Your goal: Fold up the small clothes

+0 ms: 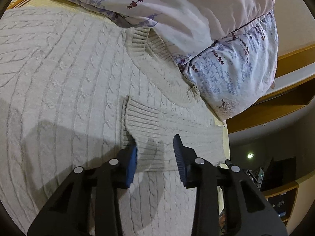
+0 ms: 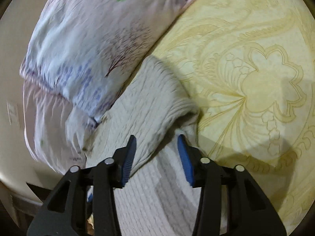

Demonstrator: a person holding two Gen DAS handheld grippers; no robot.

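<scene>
A cream cable-knit sweater (image 1: 65, 82) lies spread on the bed, its ribbed collar (image 1: 155, 49) against a pillow. One sleeve is folded across the body, its ribbed cuff (image 1: 143, 122) just ahead of my left gripper (image 1: 155, 147). That gripper is open, its blue pads on either side of the sleeve. In the right wrist view the other sleeve (image 2: 155, 102) lies between the open jaws of my right gripper (image 2: 157, 143), its ribbed cuff (image 2: 183, 108) bunched near the right pad. The right view is blurred.
A floral pillow (image 1: 232, 63) lies along the sweater's collar side; it also shows in the right wrist view (image 2: 88, 45). The yellow patterned bedspread (image 2: 256, 68) extends to the right. Wooden shelving (image 1: 275, 108) stands beyond the bed edge.
</scene>
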